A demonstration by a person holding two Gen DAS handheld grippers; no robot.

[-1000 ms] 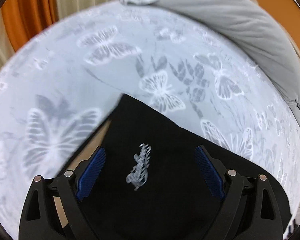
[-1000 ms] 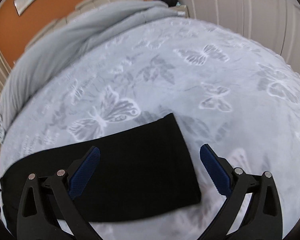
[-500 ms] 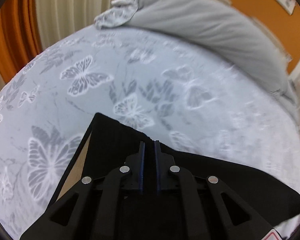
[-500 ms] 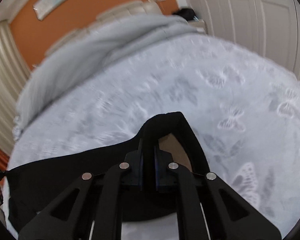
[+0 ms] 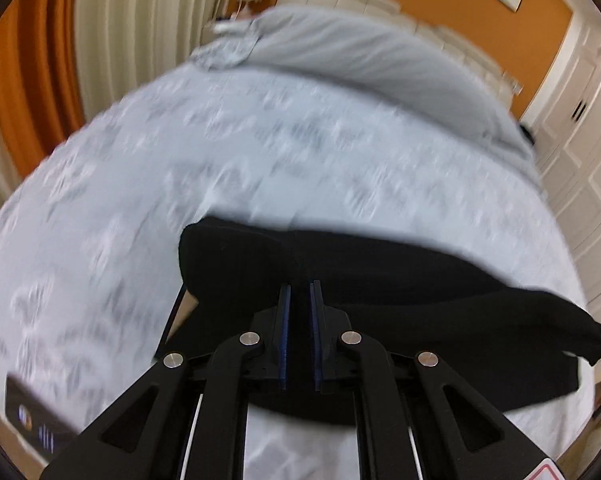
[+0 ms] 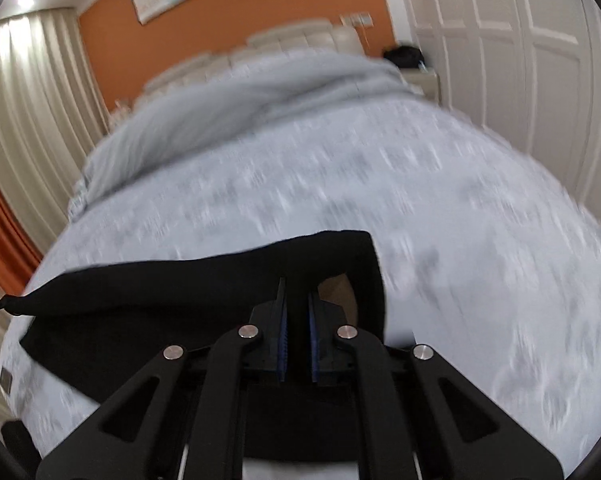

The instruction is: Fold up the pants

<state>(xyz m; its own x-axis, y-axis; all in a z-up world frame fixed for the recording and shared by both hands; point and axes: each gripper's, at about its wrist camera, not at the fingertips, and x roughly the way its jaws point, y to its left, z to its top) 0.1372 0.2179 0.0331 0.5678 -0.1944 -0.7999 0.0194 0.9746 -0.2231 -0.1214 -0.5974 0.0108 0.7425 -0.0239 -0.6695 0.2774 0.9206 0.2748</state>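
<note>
Left gripper (image 5: 299,292): lower centre of the left wrist view, blue pads nearly together, clamped on a fold of the black pants (image 5: 380,280). The fabric rises in a hump just above the fingertips and trails off toward the right edge of the frame, where it narrows to a bunched end.

Right gripper (image 6: 296,290): lower centre of the right wrist view, jaws likewise pinched on the black pants (image 6: 180,300). Here the cloth peaks in a corner just above and right of the fingertips; a tan patch shows through a gap under that raised edge. The rest stretches to the left edge of the frame.

The pants are lifted off the bedspread (image 5: 140,184) at both pinch points, lower part draped on the bed. The pale bedspread pattern is smeared by blur in both views.

Grey duvet (image 6: 240,112) bunched at the top of the bed, orange wall (image 6: 240,16) behind, white wardrobe doors (image 6: 500,60) at right.

Writing: a dark tag (image 5: 36,420) at lower left of the left wrist view carries small marks, unreadable. No print legible on the pants.
</note>
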